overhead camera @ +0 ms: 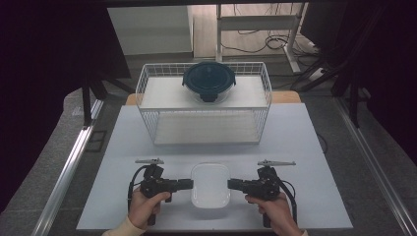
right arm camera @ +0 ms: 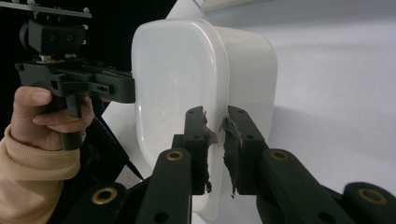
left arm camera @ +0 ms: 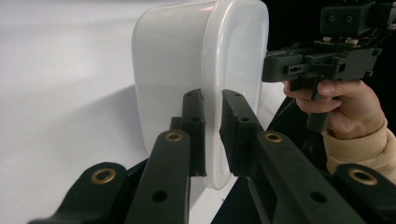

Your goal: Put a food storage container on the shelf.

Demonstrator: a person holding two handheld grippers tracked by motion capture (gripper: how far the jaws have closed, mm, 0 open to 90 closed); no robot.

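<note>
Nearest to us, at the bottom of the high view, our two hands come in over the table edge, each with a black gripper turned inward toward the white container (overhead camera: 210,184) that sits between them on the near part of the white tabletop (overhead camera: 295,132).

Our left gripper (overhead camera: 191,184) meets the container's left side and our right gripper (overhead camera: 229,184) its right side. From above we can see only that each tip reaches the rim, not how the jaws stand.

The gripper views settle that. In the left gripper view, the left gripper (left arm camera: 212,135) has its jaws nearly together, one on each side of the container's (left arm camera: 187,65) rim, pads pressed on the thin lip. This view also shows the right gripper (left arm camera: 322,63) beyond, in a hand with a beige cuff. In the right gripper view, the right gripper (right arm camera: 216,144) is clamped the same way on the opposite rim of the container (right arm camera: 173,84), and its pads look torn and ragged, a detail we cannot make out from above. The left gripper (right arm camera: 74,81) shows at the far side.

Farther back on the tabletop stands a white wire basket (overhead camera: 204,105), and a round dark-lidded bowl (overhead camera: 209,80) rests on top of it. Beyond the table we see a pale floor, a metal stand and loose cables, with dark drapes to either side.
</note>
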